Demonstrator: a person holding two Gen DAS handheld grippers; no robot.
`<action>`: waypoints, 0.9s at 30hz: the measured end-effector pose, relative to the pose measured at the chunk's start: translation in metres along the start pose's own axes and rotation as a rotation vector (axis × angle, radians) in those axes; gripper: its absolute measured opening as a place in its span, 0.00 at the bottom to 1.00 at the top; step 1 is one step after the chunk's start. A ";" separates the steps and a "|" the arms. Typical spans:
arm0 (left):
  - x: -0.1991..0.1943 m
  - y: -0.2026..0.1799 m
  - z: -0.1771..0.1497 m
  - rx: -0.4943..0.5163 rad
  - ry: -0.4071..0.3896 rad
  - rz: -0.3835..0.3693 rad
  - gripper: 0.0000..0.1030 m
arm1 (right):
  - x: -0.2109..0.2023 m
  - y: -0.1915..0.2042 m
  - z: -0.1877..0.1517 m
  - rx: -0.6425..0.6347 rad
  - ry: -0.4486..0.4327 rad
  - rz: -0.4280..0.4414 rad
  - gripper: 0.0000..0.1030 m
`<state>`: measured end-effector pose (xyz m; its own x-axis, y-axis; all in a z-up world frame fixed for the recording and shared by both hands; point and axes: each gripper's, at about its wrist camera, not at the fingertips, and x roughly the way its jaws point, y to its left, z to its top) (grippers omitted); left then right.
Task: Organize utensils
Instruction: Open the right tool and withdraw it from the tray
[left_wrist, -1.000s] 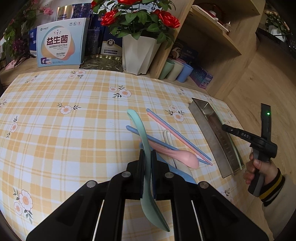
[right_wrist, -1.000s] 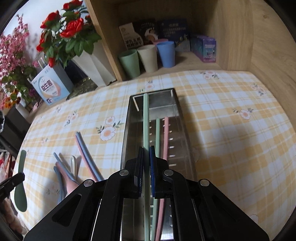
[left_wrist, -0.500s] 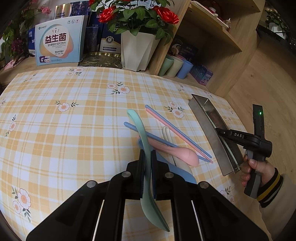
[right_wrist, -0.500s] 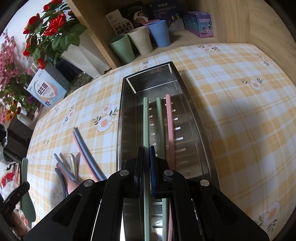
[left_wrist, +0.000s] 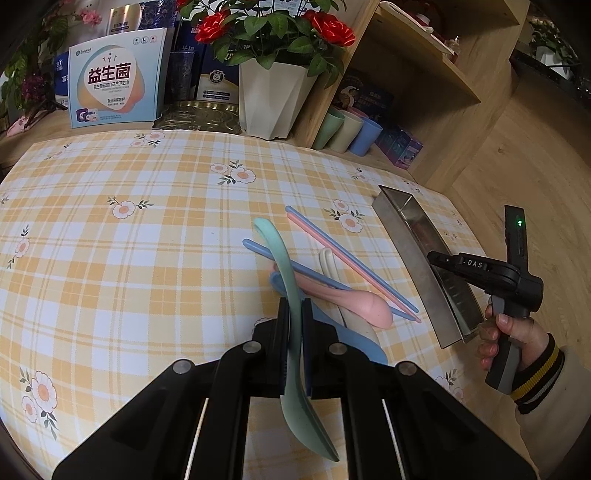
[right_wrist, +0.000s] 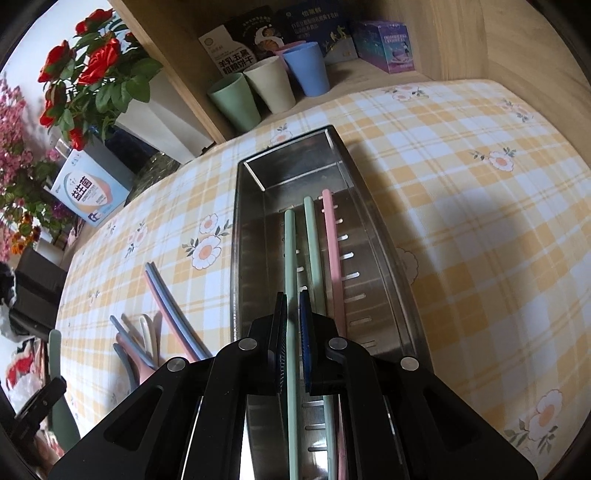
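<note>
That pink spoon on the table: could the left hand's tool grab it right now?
Probably not yet. The left gripper has its jaws shut on the green spoon, so they aren't free for the pink spoon, though it lies uncovered nearby.

I count 3 chopsticks (right_wrist: 313, 236) in 1 steel tray (right_wrist: 380, 229), 3 more (left_wrist: 351, 258) on the cloth; 4 spoons (left_wrist: 364, 302), incl. 1 green; 3 cups (right_wrist: 269, 88); 2 grippers (left_wrist: 295, 321).

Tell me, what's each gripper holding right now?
Left gripper shut on green spoon. Right gripper shut on green chopstick over metal tray. Nothing blocking.
</note>
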<state>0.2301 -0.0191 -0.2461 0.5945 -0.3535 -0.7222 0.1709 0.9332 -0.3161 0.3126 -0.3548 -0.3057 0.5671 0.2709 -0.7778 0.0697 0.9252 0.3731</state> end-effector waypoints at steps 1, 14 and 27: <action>0.000 -0.001 0.000 0.001 0.000 -0.002 0.06 | -0.003 0.000 0.000 -0.002 -0.006 -0.002 0.08; -0.004 -0.021 0.001 0.018 0.012 -0.034 0.06 | -0.049 0.001 -0.015 -0.085 -0.060 -0.097 0.08; 0.020 -0.079 0.014 0.058 0.060 -0.110 0.06 | -0.090 -0.024 -0.019 -0.098 -0.129 -0.125 0.53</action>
<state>0.2390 -0.0986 -0.2268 0.5220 -0.4558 -0.7209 0.2785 0.8900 -0.3610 0.2448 -0.3966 -0.2546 0.6601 0.1215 -0.7413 0.0699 0.9726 0.2217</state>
